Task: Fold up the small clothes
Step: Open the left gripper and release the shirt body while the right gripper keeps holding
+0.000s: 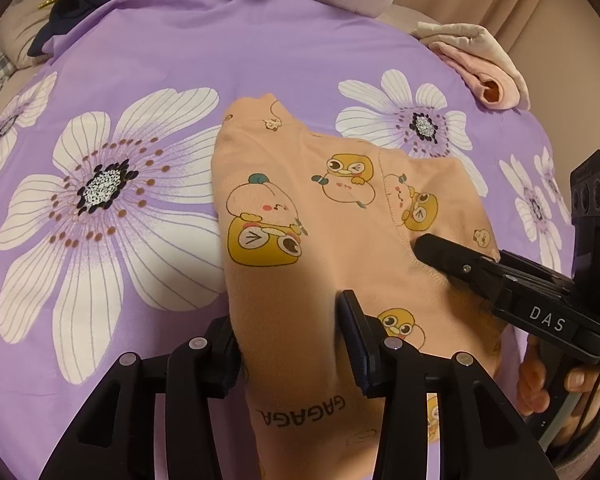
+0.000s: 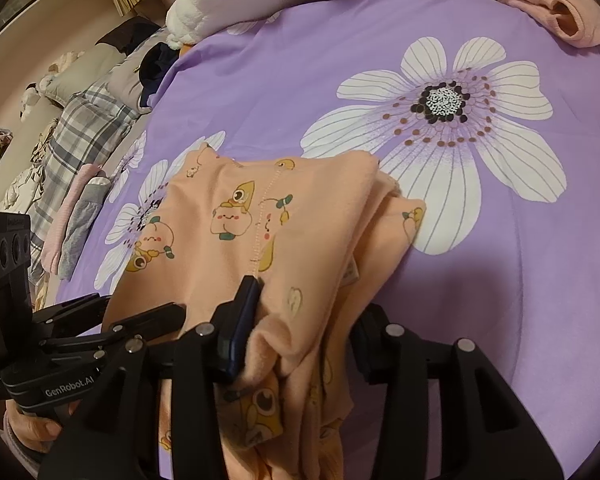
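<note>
A peach garment point(image 1: 324, 216) printed with yellow cartoon figures lies partly folded on the purple flowered bedsheet point(image 1: 220, 52). My left gripper point(image 1: 288, 336) straddles its near end, fingers apart with cloth bulging between them. My right gripper point(image 2: 304, 340) has a thick bunch of the same garment point(image 2: 260, 216) between its fingers, near a stitched seam. The right gripper also shows in the left wrist view point(image 1: 452, 256), pressed onto the cloth from the right. The left gripper shows at the left edge of the right wrist view point(image 2: 140, 320).
A folded pink garment point(image 1: 484, 76) lies at the far right of the bed. A white plush point(image 2: 236, 0) and pillows lie at the head. Dark clothing point(image 1: 76, 4) and plaid bedding point(image 2: 88, 120) lie far left. Folded pink and grey clothes point(image 2: 76, 216) sit beside the bed edge.
</note>
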Demonstrator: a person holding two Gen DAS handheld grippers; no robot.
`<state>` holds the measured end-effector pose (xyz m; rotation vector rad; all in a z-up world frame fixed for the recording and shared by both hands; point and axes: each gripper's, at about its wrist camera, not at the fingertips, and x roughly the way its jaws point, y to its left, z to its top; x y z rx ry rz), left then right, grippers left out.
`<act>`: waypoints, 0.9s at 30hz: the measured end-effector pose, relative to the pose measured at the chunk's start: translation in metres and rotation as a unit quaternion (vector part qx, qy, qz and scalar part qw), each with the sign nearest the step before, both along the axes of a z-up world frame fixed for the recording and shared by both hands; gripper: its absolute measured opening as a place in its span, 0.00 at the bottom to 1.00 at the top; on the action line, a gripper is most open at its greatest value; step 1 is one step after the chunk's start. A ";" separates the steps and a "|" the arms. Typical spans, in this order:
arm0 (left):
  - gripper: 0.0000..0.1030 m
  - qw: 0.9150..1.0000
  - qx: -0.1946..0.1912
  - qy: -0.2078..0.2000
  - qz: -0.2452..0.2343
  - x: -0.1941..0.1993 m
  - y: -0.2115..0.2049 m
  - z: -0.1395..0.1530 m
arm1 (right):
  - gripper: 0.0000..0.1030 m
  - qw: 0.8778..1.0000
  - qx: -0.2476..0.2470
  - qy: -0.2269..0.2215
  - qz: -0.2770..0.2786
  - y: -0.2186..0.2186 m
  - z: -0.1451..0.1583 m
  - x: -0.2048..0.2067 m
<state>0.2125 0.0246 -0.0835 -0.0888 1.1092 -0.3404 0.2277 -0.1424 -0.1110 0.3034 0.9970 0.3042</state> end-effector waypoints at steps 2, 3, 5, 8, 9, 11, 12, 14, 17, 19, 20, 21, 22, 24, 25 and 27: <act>0.42 1.000 0.000 0.000 0.000 0.000 0.000 0.000 | 0.44 1.000 -0.001 0.001 0.000 0.000 0.000 0.000; 0.42 1.000 0.002 0.000 0.000 0.000 0.000 0.000 | 0.44 1.000 -0.001 0.001 -0.001 -0.001 0.000 0.000; 0.42 1.000 0.004 -0.001 0.001 -0.001 -0.001 0.000 | 0.46 1.000 -0.002 0.002 -0.002 -0.001 0.000 0.001; 0.43 1.000 0.008 -0.002 0.002 -0.002 -0.002 0.001 | 0.47 1.000 -0.003 0.002 -0.003 -0.002 0.001 0.000; 0.43 1.000 0.008 -0.002 0.003 -0.002 -0.002 0.001 | 0.47 1.000 -0.004 0.003 -0.003 -0.002 0.001 0.000; 0.44 1.000 0.009 -0.001 0.004 -0.002 -0.001 0.001 | 0.48 1.000 -0.005 0.003 -0.003 -0.002 0.001 0.000; 0.44 1.000 0.009 -0.001 0.004 -0.002 -0.001 0.001 | 0.49 1.000 -0.006 0.003 -0.004 -0.003 0.001 -0.001; 0.46 1.000 0.012 -0.001 0.005 -0.002 -0.001 0.001 | 0.50 1.000 -0.008 0.003 -0.005 -0.003 0.001 0.000; 0.47 1.000 0.014 -0.002 0.007 -0.003 0.000 0.001 | 0.51 1.000 -0.010 0.003 -0.006 -0.003 0.002 -0.001; 0.48 1.000 0.015 -0.001 0.008 -0.004 0.000 0.002 | 0.51 1.000 -0.012 0.003 -0.007 -0.002 0.002 -0.001; 0.48 1.000 0.017 -0.001 0.009 -0.004 0.000 0.002 | 0.52 1.000 -0.012 0.003 -0.007 -0.002 0.002 -0.001; 0.49 1.000 0.018 -0.001 0.009 -0.004 0.000 0.002 | 0.52 1.000 -0.013 0.003 -0.007 -0.002 0.002 0.000; 0.49 1.000 0.019 -0.001 0.010 -0.005 0.000 0.002 | 0.52 1.000 -0.014 0.002 -0.008 -0.002 0.002 0.000; 0.49 1.000 0.019 -0.001 0.011 -0.005 0.000 0.003 | 0.52 1.000 -0.015 0.003 -0.008 -0.002 0.002 0.000; 0.50 1.000 0.019 -0.001 0.011 -0.005 0.000 0.003 | 0.52 1.000 -0.015 0.003 -0.009 -0.003 0.002 -0.001; 0.50 1.000 0.019 -0.001 0.011 -0.005 0.000 0.003 | 0.53 1.000 -0.015 0.003 -0.010 -0.003 0.002 -0.001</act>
